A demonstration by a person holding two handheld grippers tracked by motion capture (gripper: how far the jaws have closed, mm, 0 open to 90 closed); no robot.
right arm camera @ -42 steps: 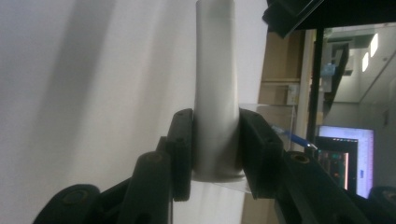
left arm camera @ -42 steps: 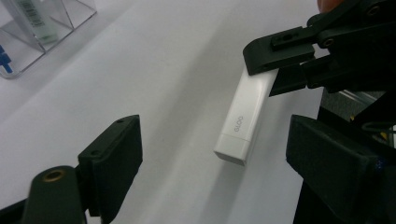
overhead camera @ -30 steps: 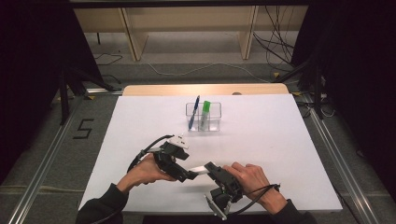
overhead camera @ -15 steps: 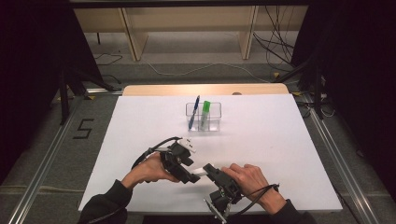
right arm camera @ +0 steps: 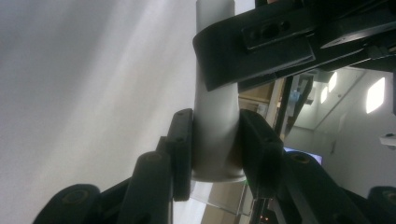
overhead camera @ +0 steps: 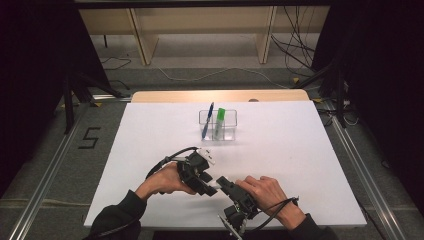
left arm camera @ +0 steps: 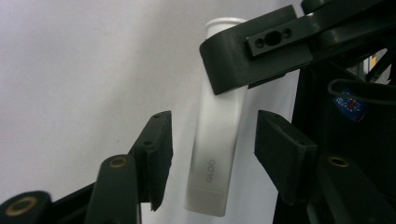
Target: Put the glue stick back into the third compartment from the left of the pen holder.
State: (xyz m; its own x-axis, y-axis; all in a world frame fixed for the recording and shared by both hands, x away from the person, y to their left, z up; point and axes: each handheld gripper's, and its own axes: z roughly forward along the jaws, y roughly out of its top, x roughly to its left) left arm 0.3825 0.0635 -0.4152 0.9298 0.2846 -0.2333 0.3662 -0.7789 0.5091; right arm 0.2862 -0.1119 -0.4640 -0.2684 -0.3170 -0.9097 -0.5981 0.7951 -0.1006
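Two pens [overhead camera: 207, 120] in clear box [overhead camera: 229, 131], well beyond grippers

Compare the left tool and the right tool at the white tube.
The right tool is shut on the white tube, with its pads pressing both sides. The left tool is open, with a gap on each side of the tube. The left tool's jaws stand wider and have just been closing around the tube, while the right tool's sit narrower. Both are black, two-jawed and around the same tube.
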